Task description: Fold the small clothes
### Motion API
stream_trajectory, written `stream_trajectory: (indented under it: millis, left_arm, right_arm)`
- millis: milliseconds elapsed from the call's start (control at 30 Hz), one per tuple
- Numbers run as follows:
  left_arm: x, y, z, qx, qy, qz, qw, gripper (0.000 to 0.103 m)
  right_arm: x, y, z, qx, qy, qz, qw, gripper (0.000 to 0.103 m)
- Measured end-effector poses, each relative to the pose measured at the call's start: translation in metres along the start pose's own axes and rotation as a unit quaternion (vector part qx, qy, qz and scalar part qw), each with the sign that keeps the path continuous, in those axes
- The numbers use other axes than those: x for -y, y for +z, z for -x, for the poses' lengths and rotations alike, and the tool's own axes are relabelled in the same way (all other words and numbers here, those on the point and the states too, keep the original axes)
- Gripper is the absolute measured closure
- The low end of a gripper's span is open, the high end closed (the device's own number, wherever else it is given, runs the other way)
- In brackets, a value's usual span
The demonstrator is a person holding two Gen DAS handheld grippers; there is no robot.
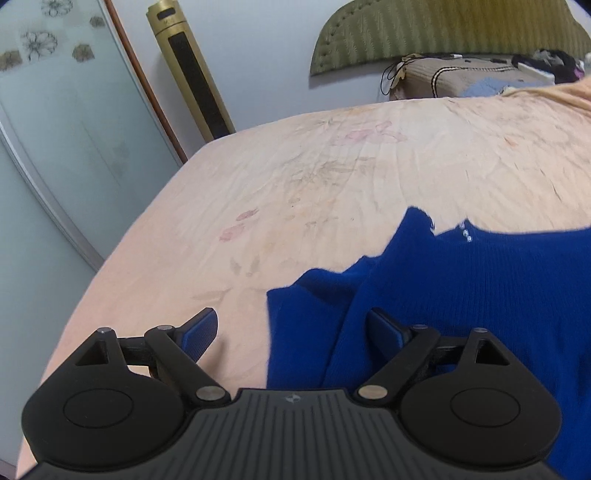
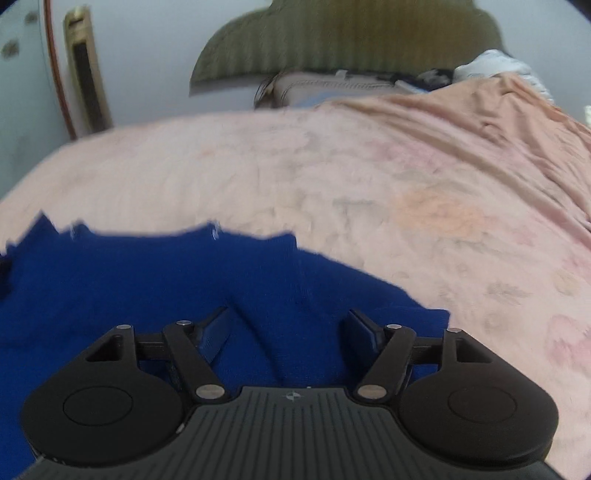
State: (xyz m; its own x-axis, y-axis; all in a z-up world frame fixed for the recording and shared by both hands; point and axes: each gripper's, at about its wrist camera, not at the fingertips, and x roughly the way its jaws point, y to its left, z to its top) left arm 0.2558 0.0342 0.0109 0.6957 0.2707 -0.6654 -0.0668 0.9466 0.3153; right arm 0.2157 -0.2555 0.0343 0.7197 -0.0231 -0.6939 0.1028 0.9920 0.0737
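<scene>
A blue knitted garment (image 1: 461, 295) lies spread on the pink bed sheet (image 1: 295, 177). In the left wrist view it fills the lower right. My left gripper (image 1: 291, 332) is open, low over the garment's left edge; one finger is over bare sheet, the other over the blue knit. In the right wrist view the garment (image 2: 147, 288) fills the lower left. My right gripper (image 2: 290, 332) is open and empty, both fingers over the garment near its right edge. That view is blurred.
The bed's left edge (image 1: 122, 240) drops off beside a glass wardrobe door (image 1: 55, 129) and a gold tower fan (image 1: 192, 74). A green headboard (image 1: 443, 33), a pillow (image 1: 461, 77) and a bunched peach blanket (image 2: 498, 122) lie at the far end.
</scene>
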Motion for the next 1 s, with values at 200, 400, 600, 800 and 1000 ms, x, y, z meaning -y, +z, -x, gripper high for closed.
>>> stream_trajectory:
  millis: [200,400,600,800,1000]
  left_arm:
    - [-0.007,-0.008,0.006,-0.015,-0.033,0.027,0.999,0.014]
    - [-0.013,-0.021,0.015,-0.013,-0.037,0.024,0.999,0.014]
    - [-0.021,-0.032,0.022,-0.015,-0.043,0.028,0.9985,0.014]
    - [-0.032,-0.054,0.033,-0.013,-0.05,0.017,0.9985,0.014]
    - [-0.072,-0.062,0.036,-0.012,-0.056,0.055,0.9968,0.014]
  right_arm:
    - [-0.028,-0.018,0.012,-0.008,0.037,0.046,0.998,0.014]
    - [-0.038,-0.028,0.009,-0.029,0.005,0.059,0.998,0.011]
    - [-0.053,-0.033,0.024,-0.021,0.004,0.071,0.997,0.011]
    - [-0.081,-0.037,0.039,-0.01,0.035,0.09,0.995,0.011]
    - [-0.147,-0.05,0.071,0.029,0.074,0.193,0.978,0.011]
